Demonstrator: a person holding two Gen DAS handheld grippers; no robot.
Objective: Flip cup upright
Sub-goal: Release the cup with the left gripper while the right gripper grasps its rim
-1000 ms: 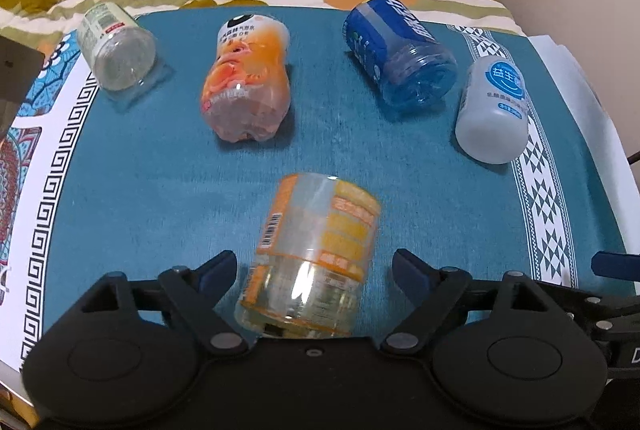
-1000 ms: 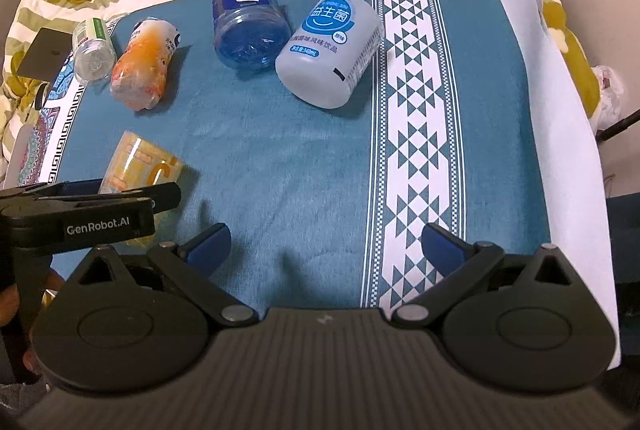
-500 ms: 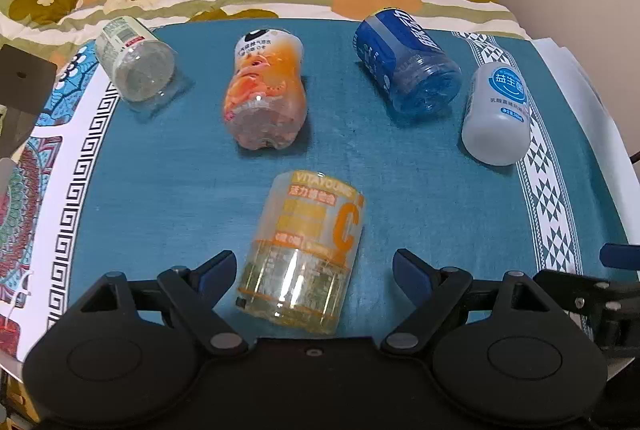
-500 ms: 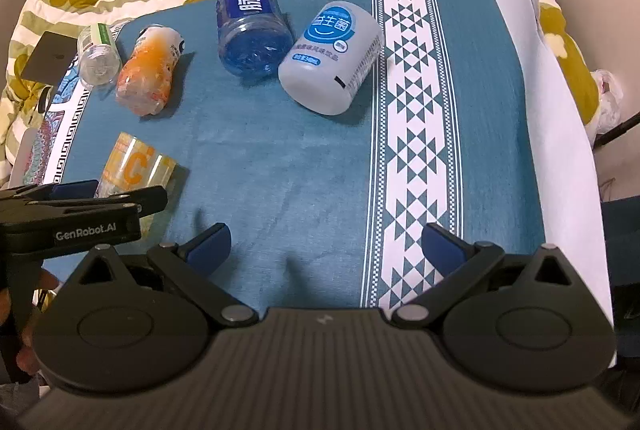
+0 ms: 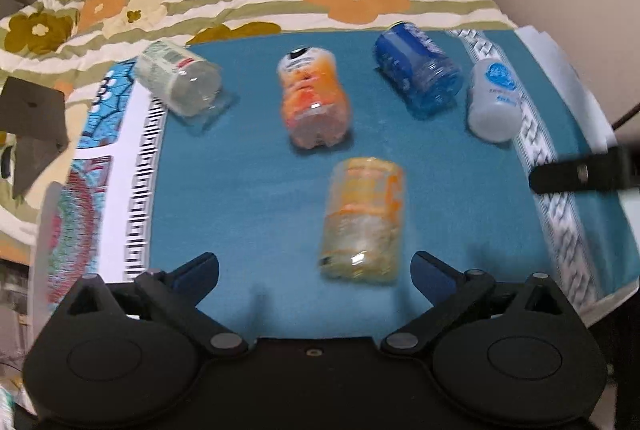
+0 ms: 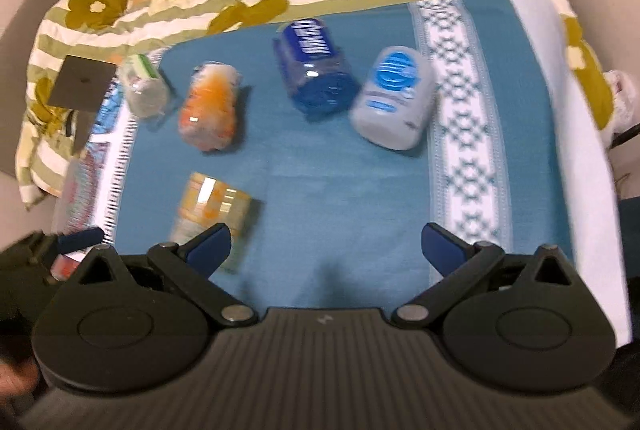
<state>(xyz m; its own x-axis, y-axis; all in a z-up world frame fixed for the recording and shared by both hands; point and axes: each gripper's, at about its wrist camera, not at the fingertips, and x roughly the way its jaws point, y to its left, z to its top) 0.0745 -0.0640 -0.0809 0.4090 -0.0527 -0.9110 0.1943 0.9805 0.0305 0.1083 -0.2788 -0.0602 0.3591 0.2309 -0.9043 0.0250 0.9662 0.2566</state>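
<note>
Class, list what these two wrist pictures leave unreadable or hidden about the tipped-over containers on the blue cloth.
- Yellow cup, left wrist view: label print smeared by motion blur.
- Same cup, right wrist view: its near end is covered by the right hand-held gripper.
- Clear bottle, right wrist view: small and blurred, label unreadable.
- Left hand-held gripper: open, gripping nothing.

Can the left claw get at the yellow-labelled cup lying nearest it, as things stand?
Probably yes. The left claw is open, and the yellow cup lies on its side just ahead, slightly right of centre, on the teal cloth with nothing between; the orange cup sits farther back.
</note>
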